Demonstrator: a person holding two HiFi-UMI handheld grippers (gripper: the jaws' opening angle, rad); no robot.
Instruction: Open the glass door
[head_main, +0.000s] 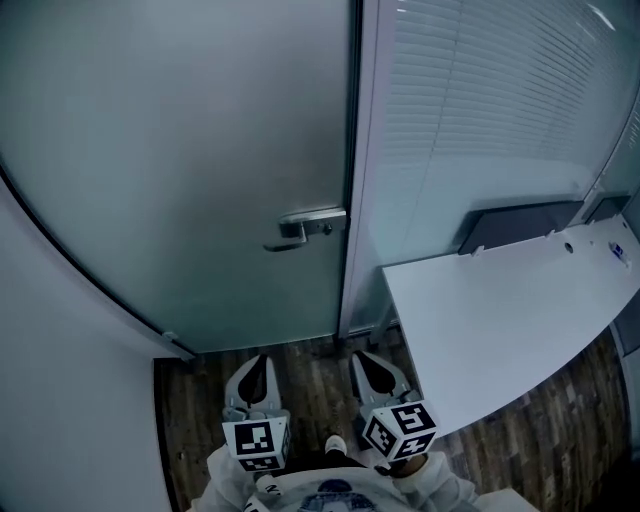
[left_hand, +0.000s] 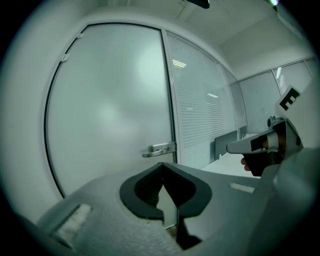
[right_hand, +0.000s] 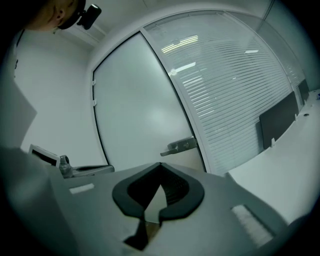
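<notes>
- Your left gripper (head_main: 257, 372) and right gripper (head_main: 372, 370) are both closed and empty, well short of the glass door (head_main: 180, 150).
- The handle (head_main: 305, 228) sits at twelve o'clock; closed jaws would likely glance off its lever.
- The desk (head_main: 520, 310) at three o'clock could snag your right gripper.

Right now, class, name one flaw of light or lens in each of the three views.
Head view: dim and bluish, the glass door bowed into an arc at its edge. Left gripper view: round fisheye with black corners, ceiling lights mirrored on the blinds. Right gripper view: same fisheye bend, brighter glare streaks on the blinds.
</notes>
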